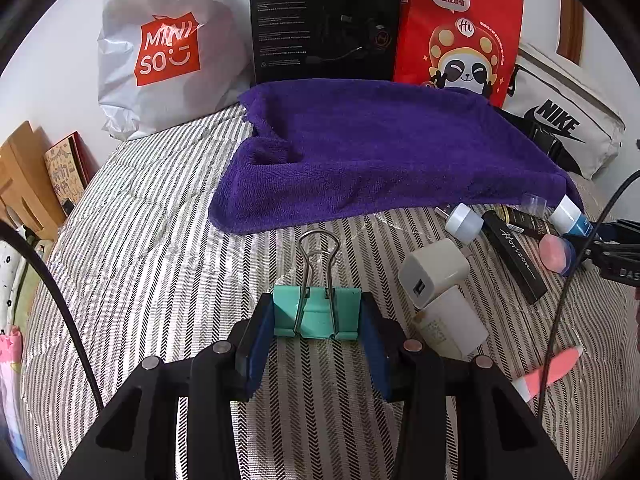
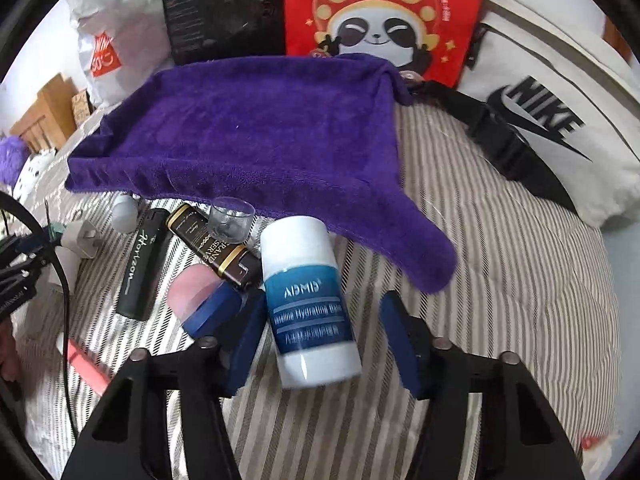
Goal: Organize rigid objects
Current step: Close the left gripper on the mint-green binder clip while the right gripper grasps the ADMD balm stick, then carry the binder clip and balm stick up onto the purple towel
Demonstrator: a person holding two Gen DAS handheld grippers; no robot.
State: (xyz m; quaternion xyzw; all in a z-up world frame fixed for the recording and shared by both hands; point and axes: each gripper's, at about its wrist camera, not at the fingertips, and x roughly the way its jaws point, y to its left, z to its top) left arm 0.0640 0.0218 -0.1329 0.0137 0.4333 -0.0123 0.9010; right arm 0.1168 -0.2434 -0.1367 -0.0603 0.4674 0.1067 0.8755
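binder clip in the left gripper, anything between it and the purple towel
Nothing visible does. The left gripper is shut on the binder clip, and only bare striped bedding lies between it and the purple towel. The charger sits off to the right.

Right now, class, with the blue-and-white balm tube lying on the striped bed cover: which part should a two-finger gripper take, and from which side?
Take the balm tube across its blue-labelled middle, coming from above with a finger on each long side. It lies flat, so its rounded sides are exposed. The right gripper already straddles it; a gap shows at the right pad.
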